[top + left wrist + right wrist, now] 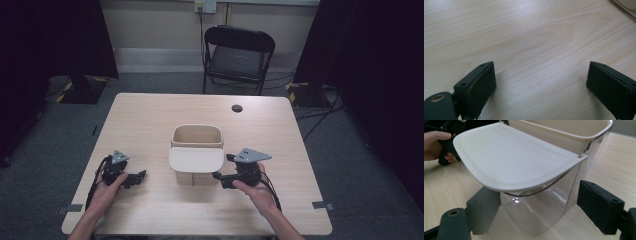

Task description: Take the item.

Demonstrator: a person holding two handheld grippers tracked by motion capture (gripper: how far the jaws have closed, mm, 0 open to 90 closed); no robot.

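Over on the left, the left gripper (141,175) rests low on the table (150,115) in the person's left hand (107,192), pointing inward toward the middle — jaws spread wide, bare wood between them, nothing held. It looks parked for now. Centre stage sits the container (196,145): a clear-walled tub with a cream insert, its cream lid (511,160) hinged open and jutting out flat toward the person. Closing it seems to be the job, and that is all left to do — the lid is up, untouched. On to the right: the right gripper (217,176), in the right hand (252,190), lies level and aims at the tub's near corner. Its jaws stand wide either side of the clear wall beneath the lid, pads not pressing — gripping nothing yet.
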